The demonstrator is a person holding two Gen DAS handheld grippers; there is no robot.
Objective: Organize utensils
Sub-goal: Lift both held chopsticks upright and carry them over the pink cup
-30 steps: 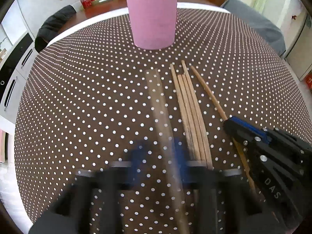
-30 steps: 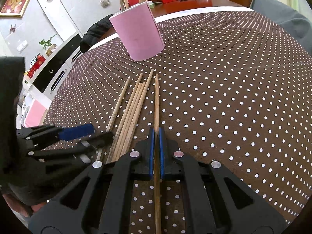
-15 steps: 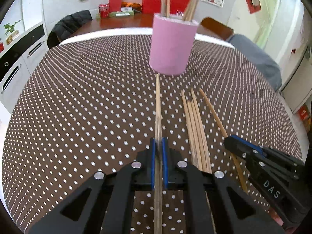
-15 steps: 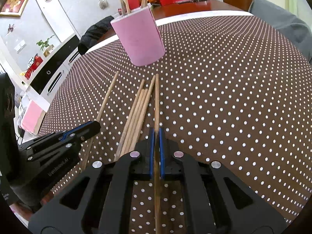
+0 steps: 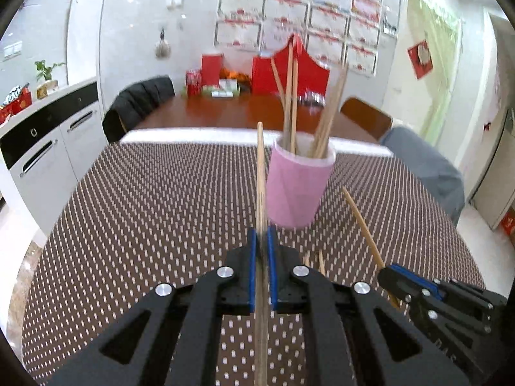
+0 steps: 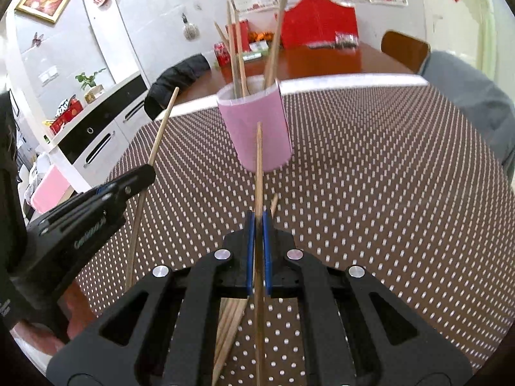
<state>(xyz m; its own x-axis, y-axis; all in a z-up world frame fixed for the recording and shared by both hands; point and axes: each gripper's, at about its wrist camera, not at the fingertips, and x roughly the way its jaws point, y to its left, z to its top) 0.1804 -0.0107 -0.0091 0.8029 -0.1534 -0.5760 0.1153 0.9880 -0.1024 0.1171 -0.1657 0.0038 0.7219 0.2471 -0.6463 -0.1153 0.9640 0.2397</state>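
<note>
Left wrist view first: the left gripper [image 5: 261,257] has its blue-padded jaws clamped tight on a single wooden chopstick [image 5: 260,173], which runs straight out along the fingers, its tip lifted above the dotted tablecloth [image 5: 145,212] and sitting just left of the pink cup [image 5: 297,189]. That cup stands upright on the cloth with a handful of chopsticks in the cup [image 5: 291,96] leaning out at different angles. Low on the right, the right gripper [image 5: 391,278] pokes in, pinching a second chopstick [image 5: 360,222] that slants up toward the cup. A couple of stick ends [image 5: 313,257] peek out on the cloth just behind the left gripper's fingers. Over to the right wrist view: the right gripper [image 6: 256,225] is closed firmly on its chopstick [image 6: 258,167], and the tip lines up in front of the pink cup's [image 6: 257,128] wall, below its rim. Beneath the gripper, loose chopsticks [image 6: 230,321] lie bundled together on the tablecloth [image 6: 386,193]. On the left, the left gripper [image 6: 146,173] holds its stick [image 6: 159,135] raised and tilted, well clear of the cloth, tip pointing up beside the cup. Behind the table, a dark wooden table [image 6: 322,61] carries a red box [image 6: 318,22].
</note>
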